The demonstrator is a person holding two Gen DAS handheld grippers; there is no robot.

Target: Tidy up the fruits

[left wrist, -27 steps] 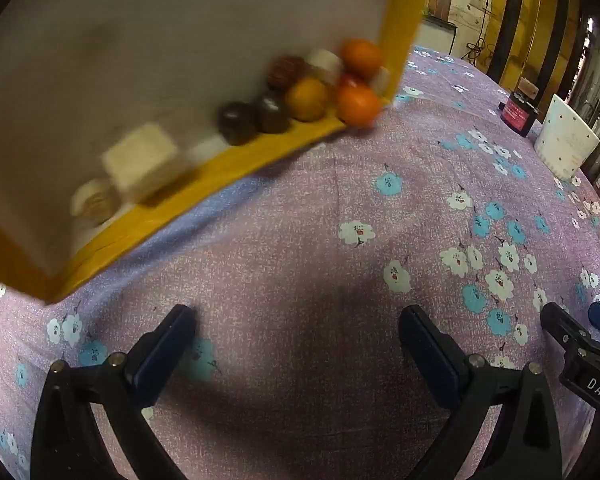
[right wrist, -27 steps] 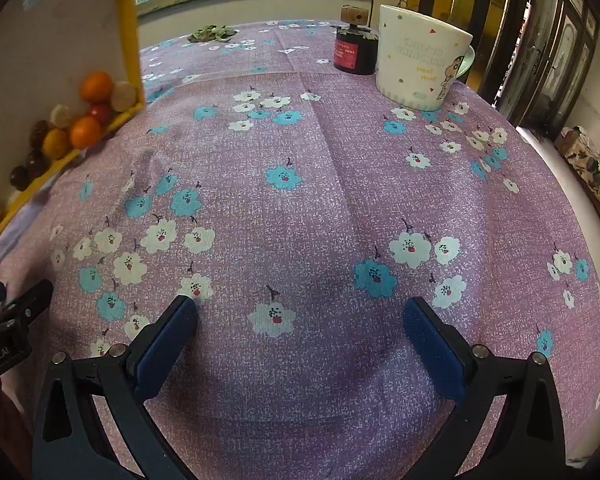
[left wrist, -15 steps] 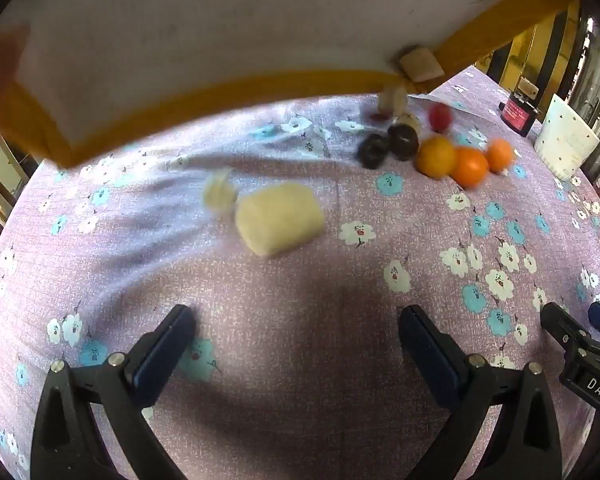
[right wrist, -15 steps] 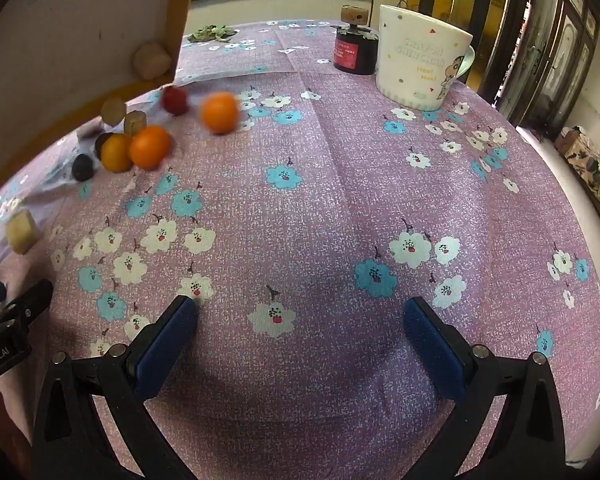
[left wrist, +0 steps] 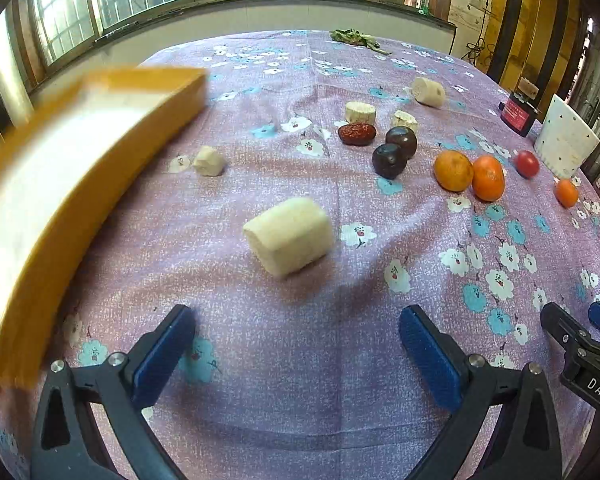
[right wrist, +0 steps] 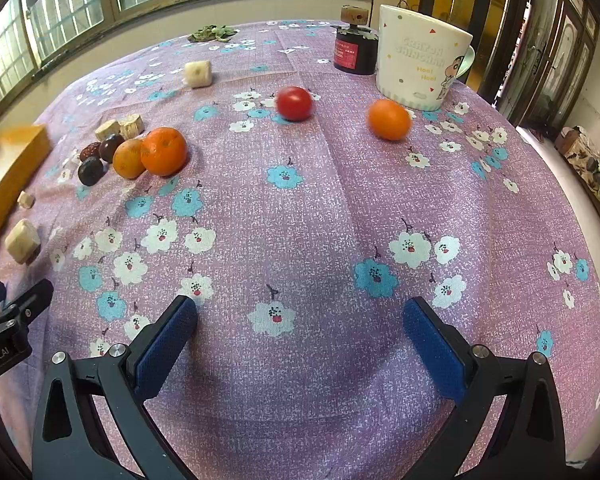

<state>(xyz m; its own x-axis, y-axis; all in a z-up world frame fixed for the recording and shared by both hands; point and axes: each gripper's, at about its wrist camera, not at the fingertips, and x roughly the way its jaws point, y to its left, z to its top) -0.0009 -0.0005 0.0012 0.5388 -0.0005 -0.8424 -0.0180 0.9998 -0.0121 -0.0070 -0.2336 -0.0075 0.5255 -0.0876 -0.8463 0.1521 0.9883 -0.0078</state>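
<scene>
Partly blurred, the yellow tray (left wrist: 100, 152) runs off-frame left.

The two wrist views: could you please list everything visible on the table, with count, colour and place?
Round orange citrus fruits: three, orange; two touching at centre-right, one by the mug.
Small red tomato: one, red; left of the mug.
Dark round plums: two, dark purple; side by side, left of the paired oranges.
Wrinkled date: one, dark red; beside the plums.
Pale cut chunks: six, cream; largest nearest the left gripper, others scattered.
Yellow-rimmed tray: one, blurred; far left.
White cartoon mug: one; far right.
Red-labelled black jar: one; behind the mug.
Green leaves: one pile; far edge.
Floral purple tablecloth: covers the table.
Left gripper: open, empty.
Right gripper: open, empty.
</scene>
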